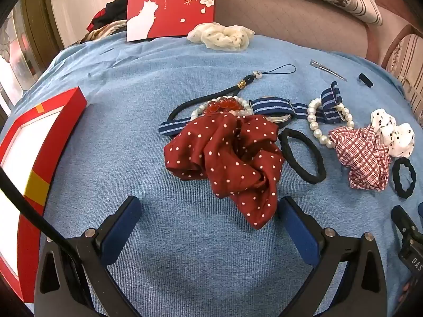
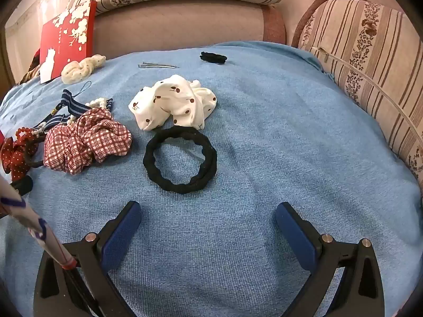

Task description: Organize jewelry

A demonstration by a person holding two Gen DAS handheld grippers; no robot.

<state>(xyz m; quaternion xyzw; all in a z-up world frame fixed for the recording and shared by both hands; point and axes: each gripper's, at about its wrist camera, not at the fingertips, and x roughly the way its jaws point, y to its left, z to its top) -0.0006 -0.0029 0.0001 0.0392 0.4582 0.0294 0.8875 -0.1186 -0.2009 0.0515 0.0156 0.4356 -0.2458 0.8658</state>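
A blue cloth (image 2: 277, 137) covers the flat surface. Behind it runs a mauve upholstered sofa back (image 2: 179, 23) topped with striped floral cushions (image 2: 370, 60). At far left, bright daylight falls through a window (image 1: 15, 50).

Red box (image 1: 39, 142) cut off left; watch face (image 1: 280, 119) – mostly hidden.
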